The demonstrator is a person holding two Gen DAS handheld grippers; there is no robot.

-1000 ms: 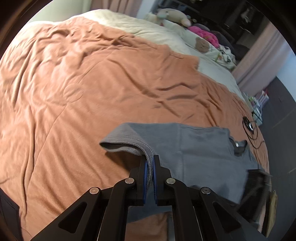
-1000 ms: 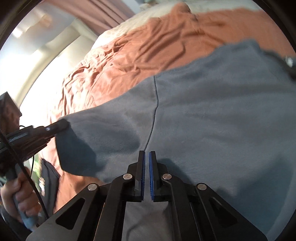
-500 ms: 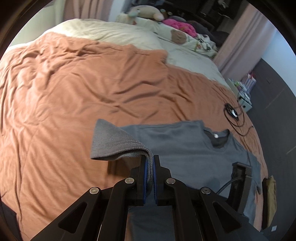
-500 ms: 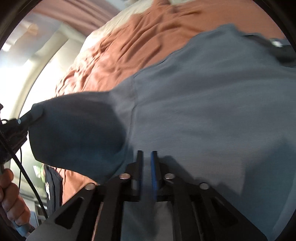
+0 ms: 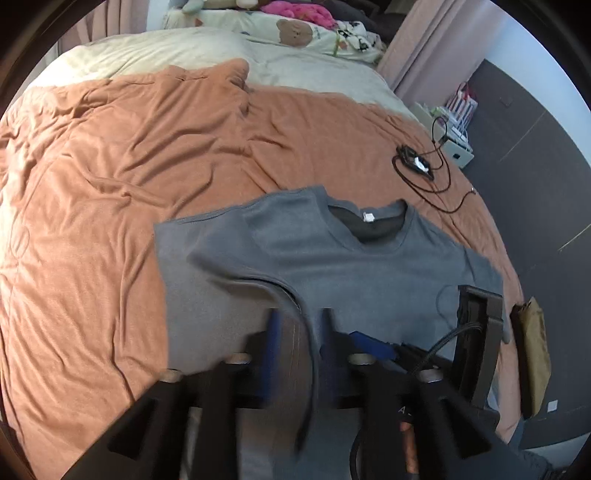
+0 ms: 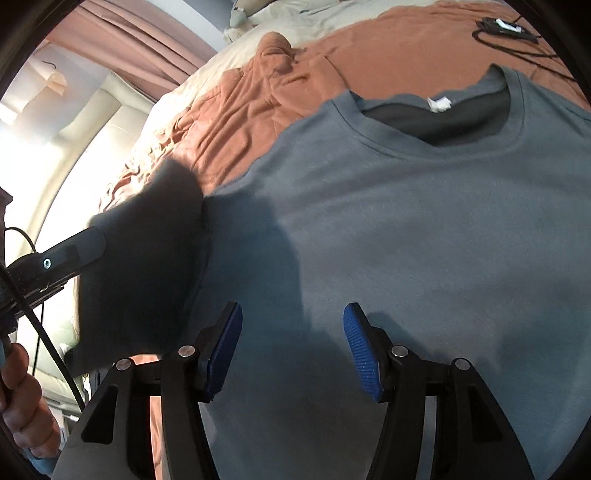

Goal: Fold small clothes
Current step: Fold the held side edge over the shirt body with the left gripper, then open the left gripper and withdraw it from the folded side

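Note:
A grey T-shirt (image 5: 369, 273) lies face up on the orange blanket (image 5: 110, 166), its neckline and white label (image 5: 368, 218) away from me. Its left sleeve (image 5: 236, 254) is folded in over the body. My left gripper (image 5: 300, 328) is blurred and its jaws are opening; the sleeve's hem runs loosely between them, unpinched. In the right wrist view the sleeve (image 6: 147, 266) hangs dark off the left gripper's fingers (image 6: 74, 251). My right gripper (image 6: 291, 317) hovers over the shirt's body (image 6: 406, 221), jaws opening, nothing between its blue pads.
A black device with looped cable (image 5: 413, 162) lies on the blanket beyond the shirt. Pillows and plush toys (image 5: 295, 33) crowd the bed's head. A tan item (image 5: 532, 350) lies at the bed's right edge. A hand (image 6: 18, 387) holds the left gripper's handle.
My left gripper carried the sleeve inward over the shirt's body, then its jaws parted and let the hem go. My right gripper's jaws went from shut to wide apart.

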